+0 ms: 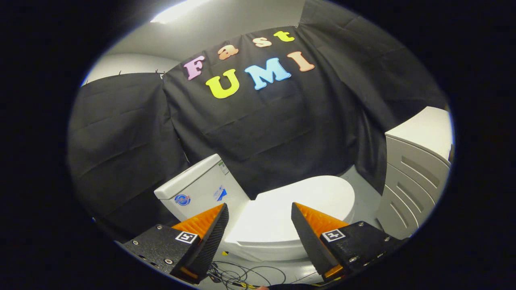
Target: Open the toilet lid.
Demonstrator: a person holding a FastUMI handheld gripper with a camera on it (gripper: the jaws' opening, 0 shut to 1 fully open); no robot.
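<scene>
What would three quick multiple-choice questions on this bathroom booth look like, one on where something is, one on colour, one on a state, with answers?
1. Where does the tank stand relative to the toilet lid?
A. At the lid's hinge end, against the black cloth
B. On the white cabinet
C. On the floor among the cables

2. What colour is the toilet lid?
A. Black
B. White
C. Blue

3. What state is the toilet lid in?
A. Raised upright
B. Taken off
C. Down flat on the bowl

Answers: 1 A, the tank rises at the lid's rear end before the cloth wall. 2 B, the lid is plain white. 3 C, the lid lies flat, with the hand-held gripper open above it, its fingers apart and touching nothing.
</scene>
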